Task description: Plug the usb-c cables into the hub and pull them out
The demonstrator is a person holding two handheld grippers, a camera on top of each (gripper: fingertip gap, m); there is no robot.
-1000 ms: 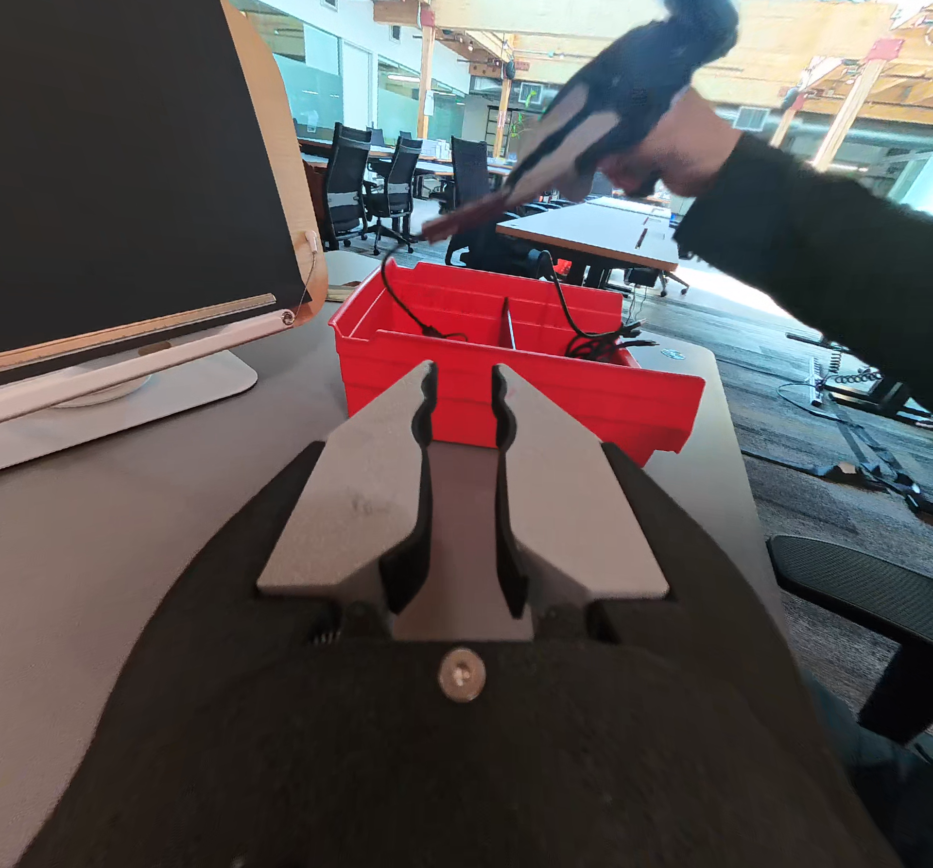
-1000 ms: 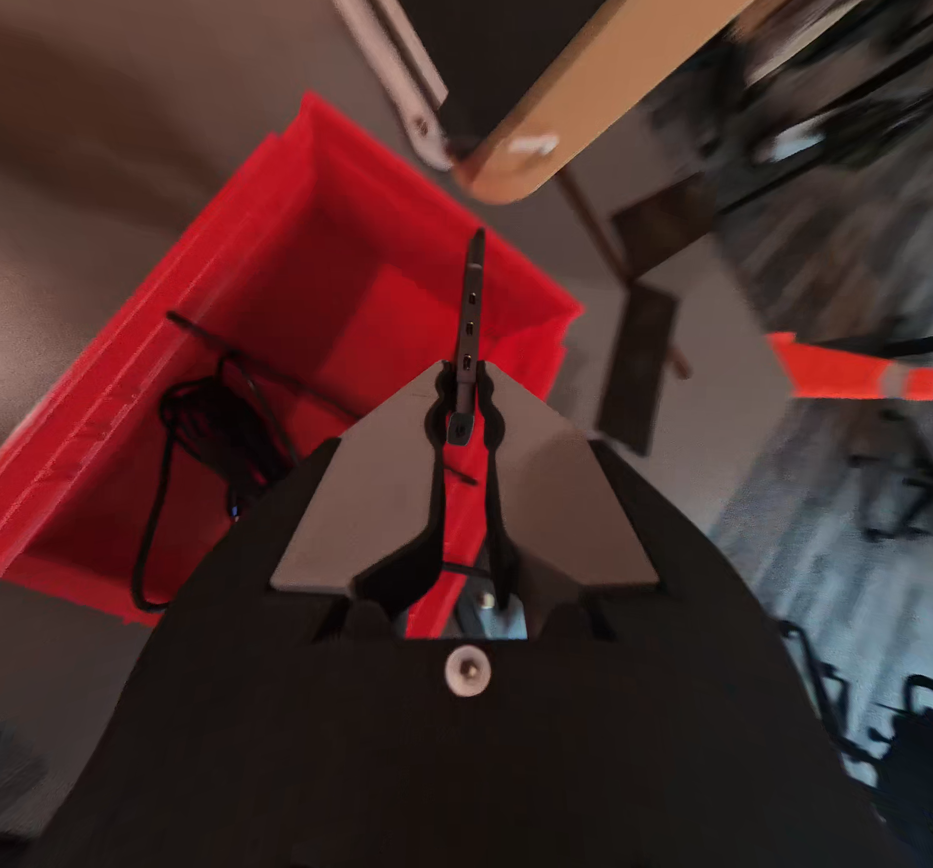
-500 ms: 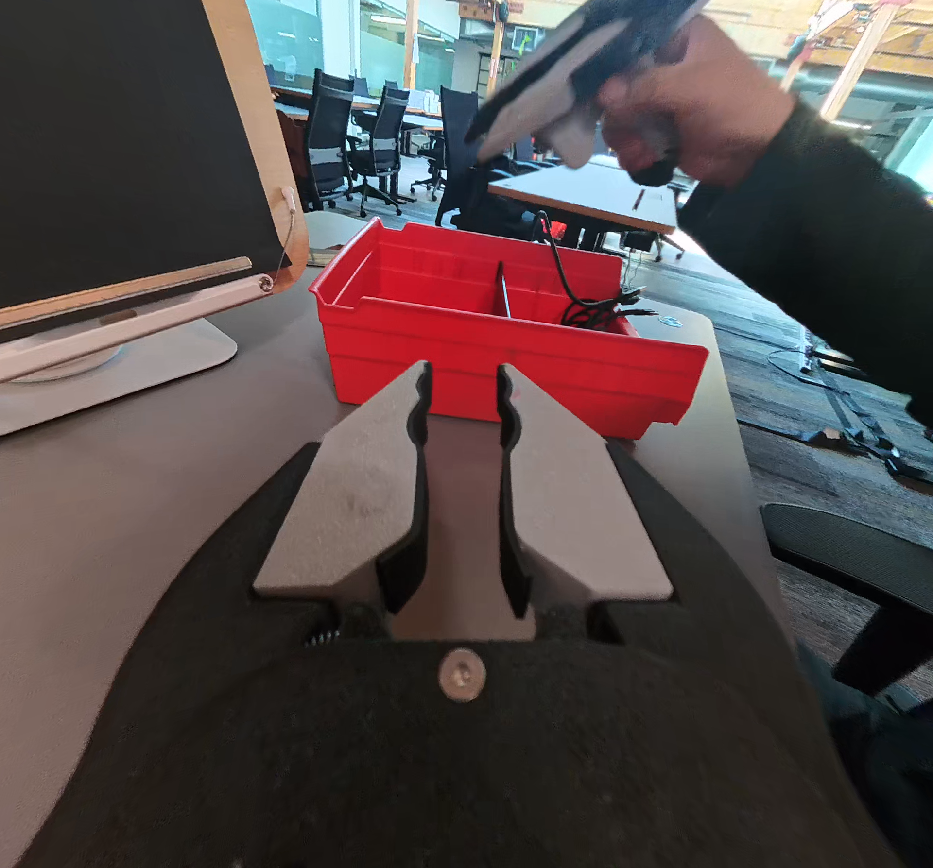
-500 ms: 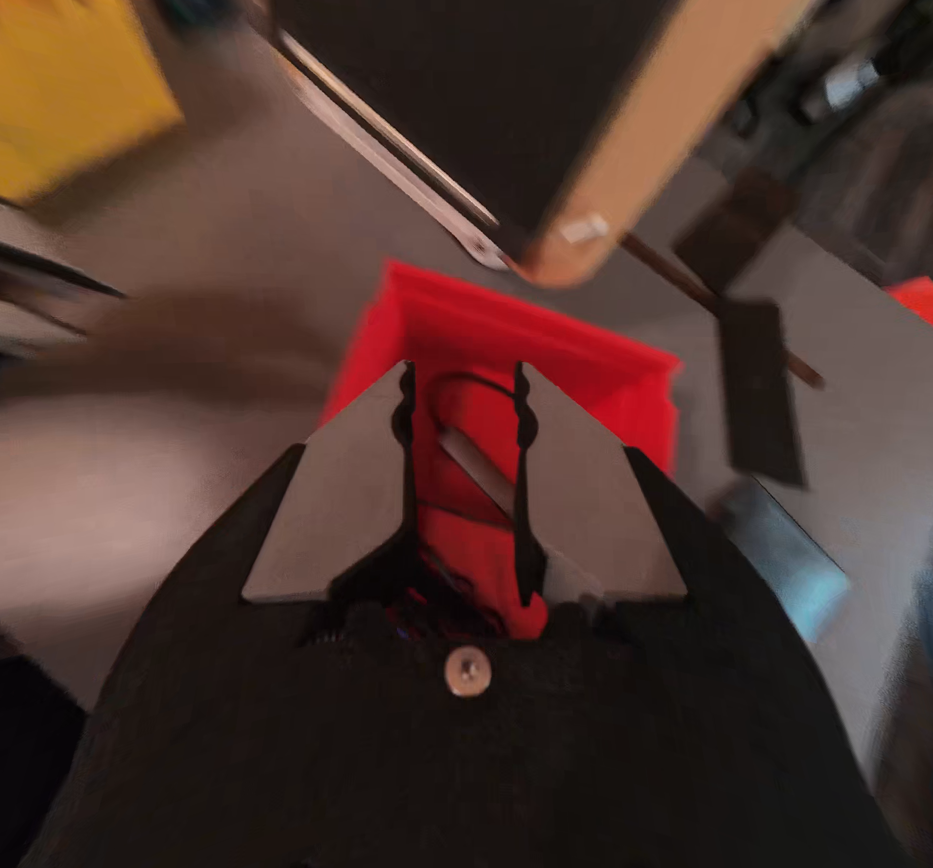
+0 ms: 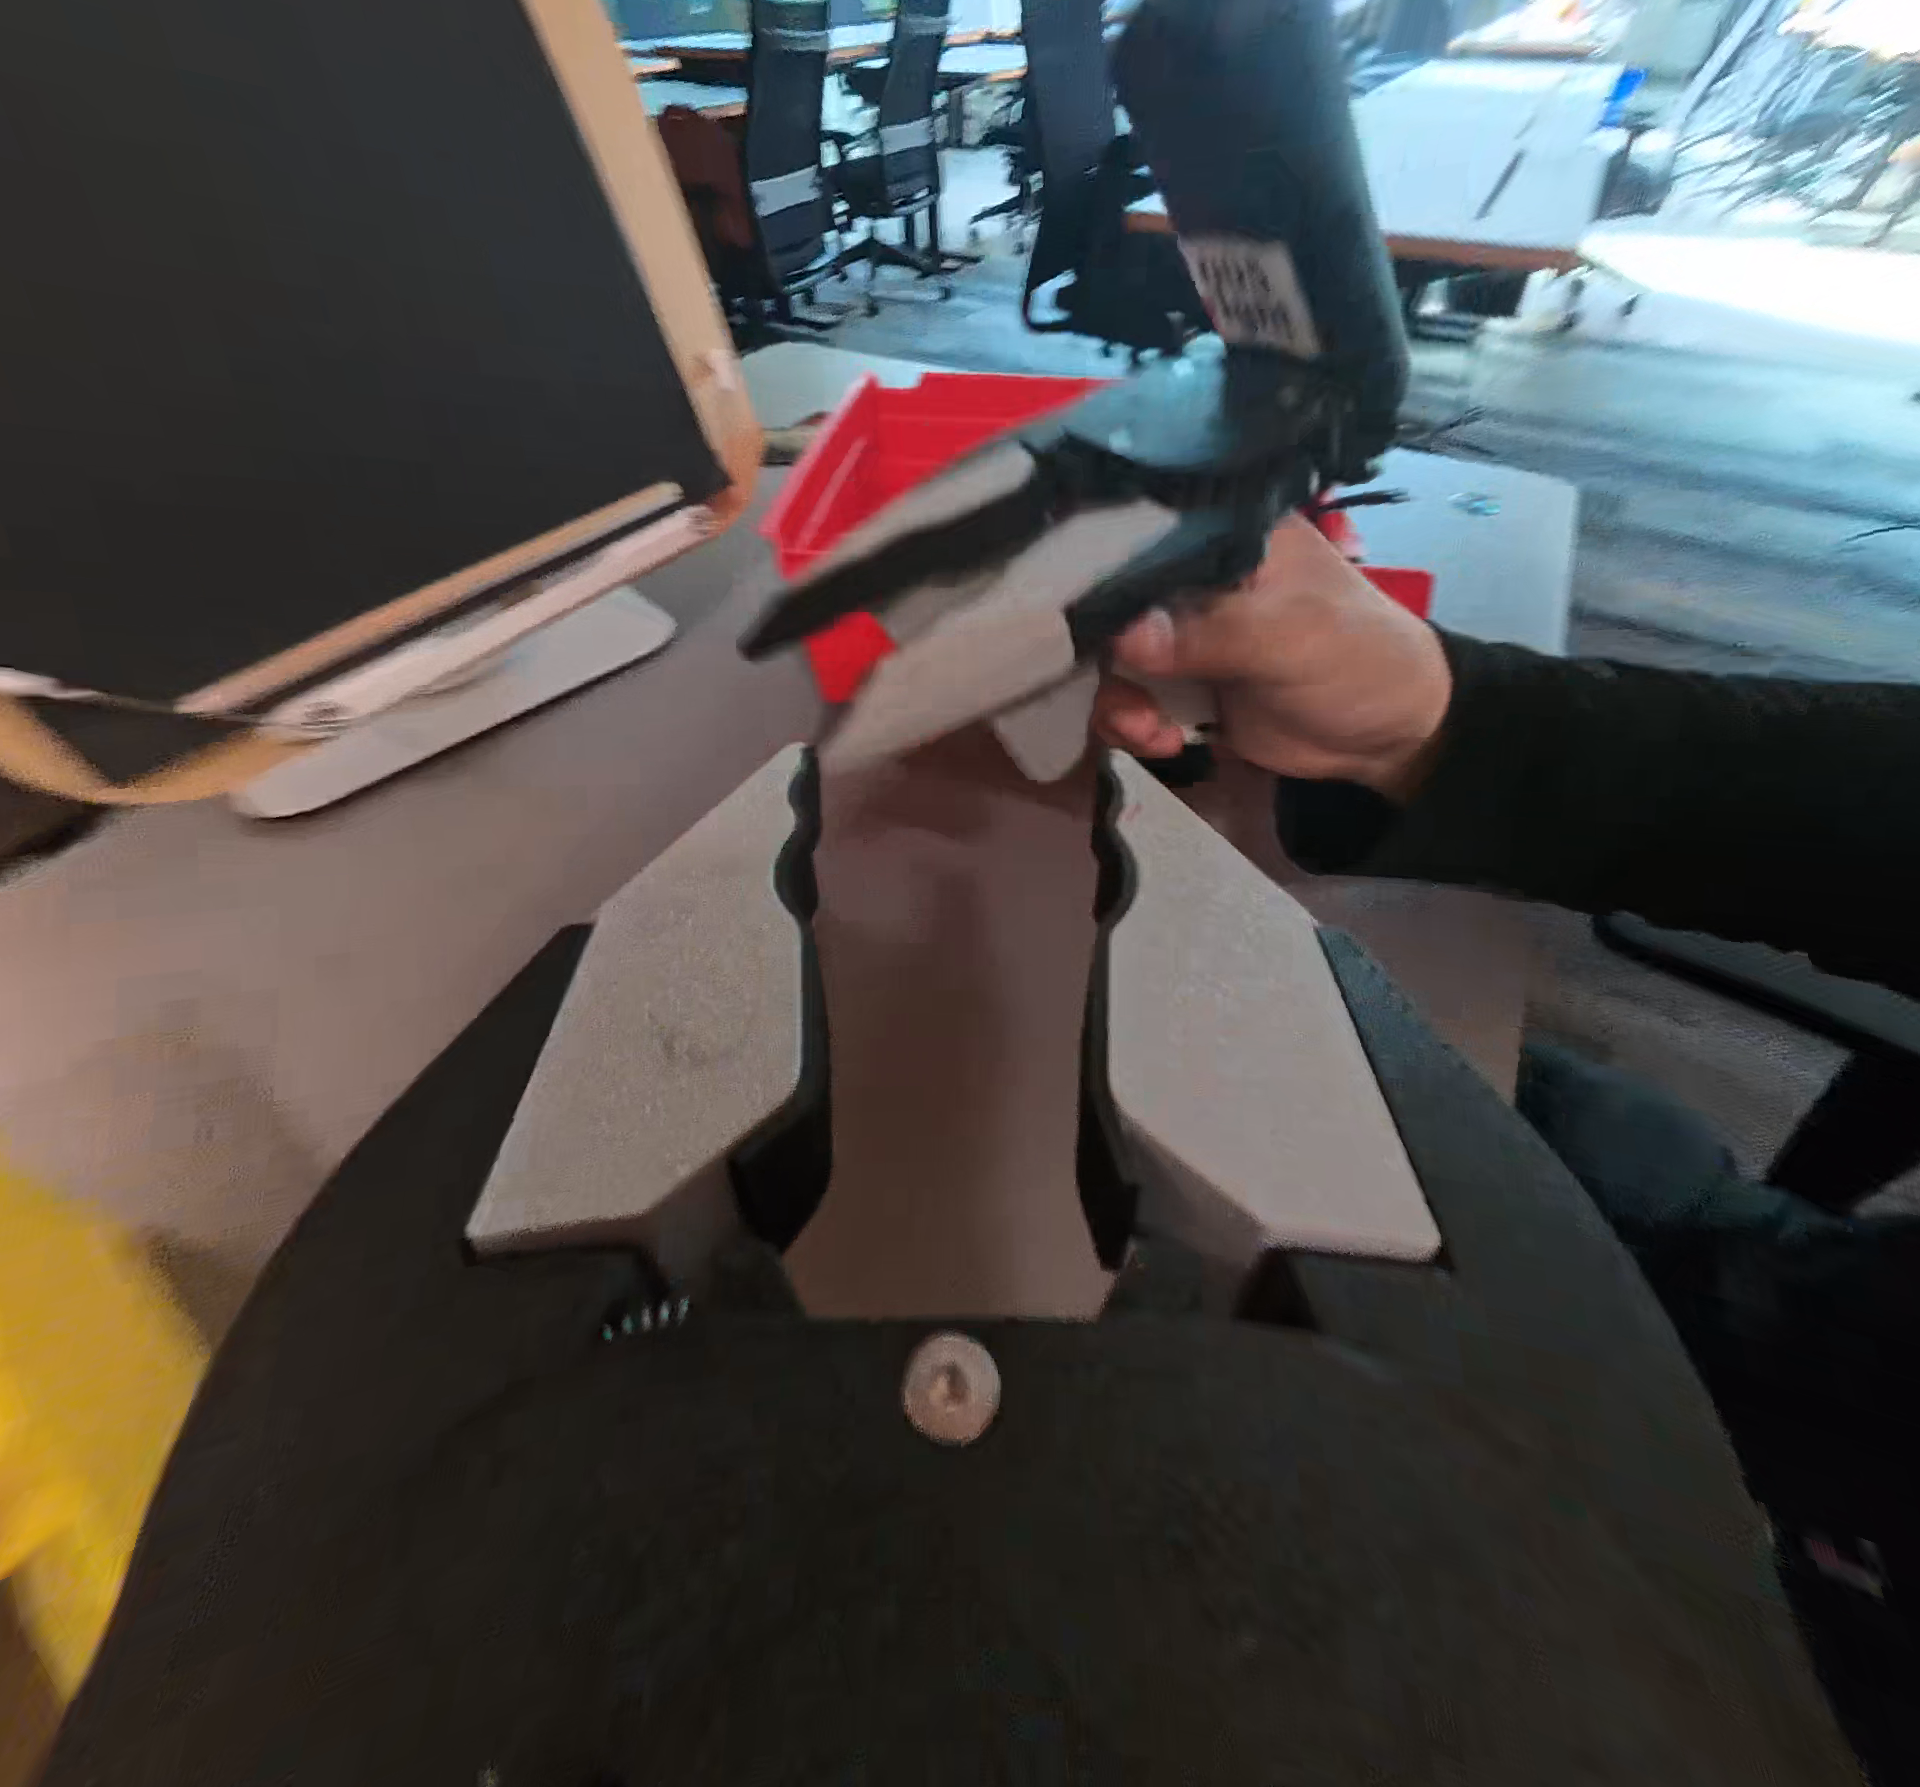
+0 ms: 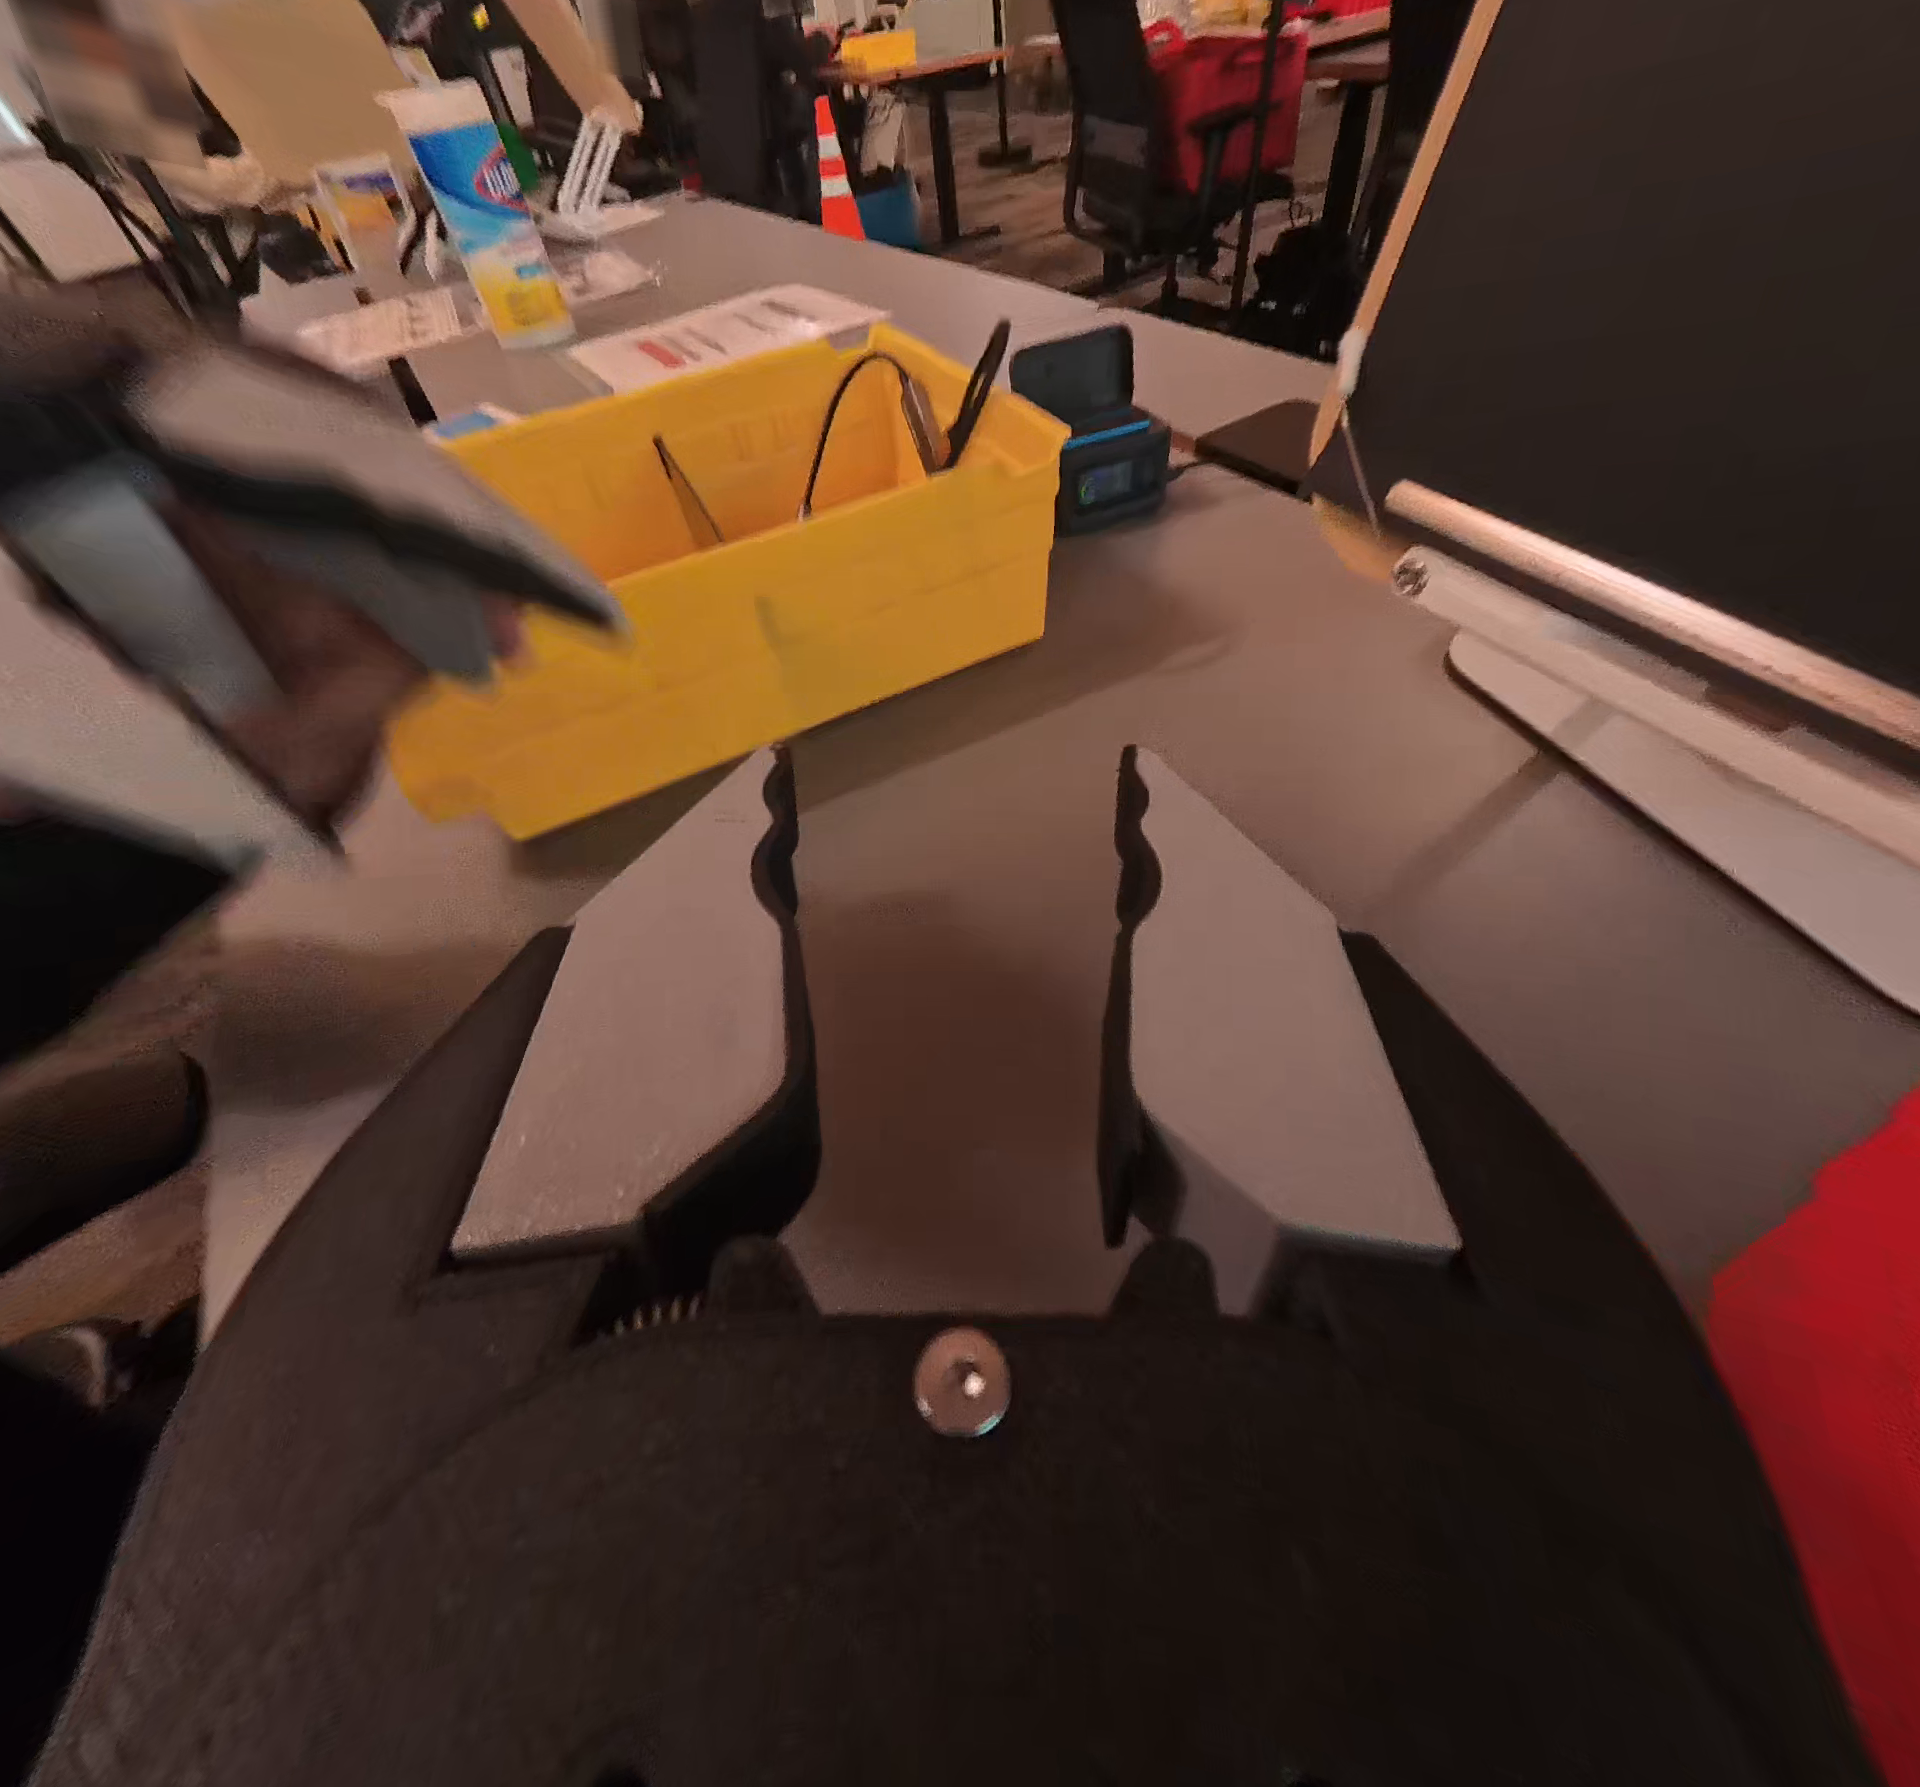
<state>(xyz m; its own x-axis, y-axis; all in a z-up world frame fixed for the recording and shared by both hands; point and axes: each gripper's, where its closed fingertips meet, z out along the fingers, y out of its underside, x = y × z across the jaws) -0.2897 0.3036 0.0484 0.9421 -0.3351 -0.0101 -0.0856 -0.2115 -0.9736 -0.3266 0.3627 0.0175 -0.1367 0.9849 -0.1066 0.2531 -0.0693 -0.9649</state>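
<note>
Two dark cables (image 6: 878,428) are seen standing roughly upright in the yellow bin (image 6: 831,584) — ahead and slightly left of the right gripper (image 6: 951,781), nearer the left gripper (image 5: 951,787) — with both sets of jaws spread wide and holding nothing.

2 handheld grippers: left gripper (image 5: 951,781), right gripper (image 6: 951,781). 2 bins: 1 red bin (image 5: 914,449), 1 yellow bin (image 6: 748,584). 1 monitor (image 5: 291,262). 1 wipes canister (image 6: 488,220). 1 traffic cone (image 6: 836,174). 1 small black device (image 6: 1101,433).
</note>
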